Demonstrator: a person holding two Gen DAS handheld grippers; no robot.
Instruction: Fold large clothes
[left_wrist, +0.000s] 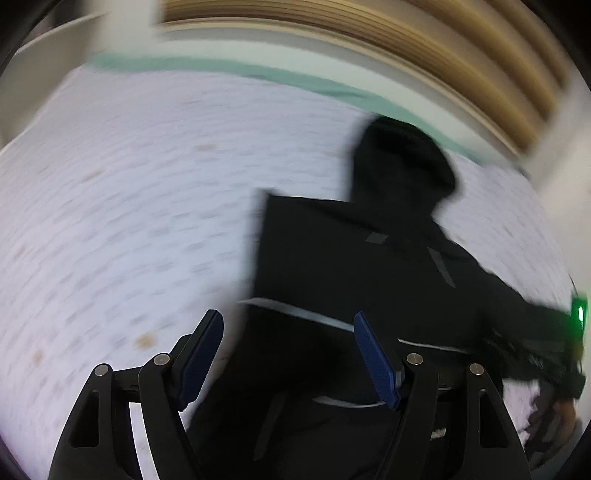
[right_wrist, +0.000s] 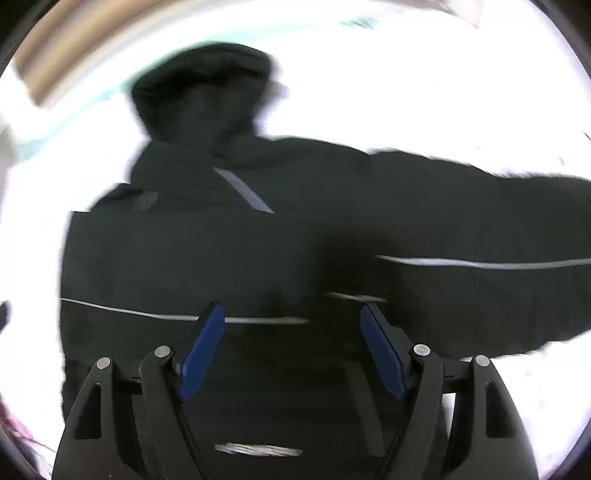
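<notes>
A black hooded jacket (left_wrist: 354, 266) with thin grey reflective stripes lies spread on a pale patterned bed sheet (left_wrist: 129, 206). Its hood (left_wrist: 402, 158) points away from me. In the right wrist view the jacket (right_wrist: 258, 251) fills the middle, with one sleeve (right_wrist: 498, 206) stretched out to the right. My left gripper (left_wrist: 288, 325) is open and empty, above the jacket's left lower edge. My right gripper (right_wrist: 291, 310) is open and empty, above the jacket's lower body. Both views are motion-blurred.
A wooden slatted headboard (left_wrist: 443, 48) and a teal strip (left_wrist: 258, 74) run along the bed's far edge. The other gripper with a green light (left_wrist: 578, 314) shows at the right edge of the left wrist view.
</notes>
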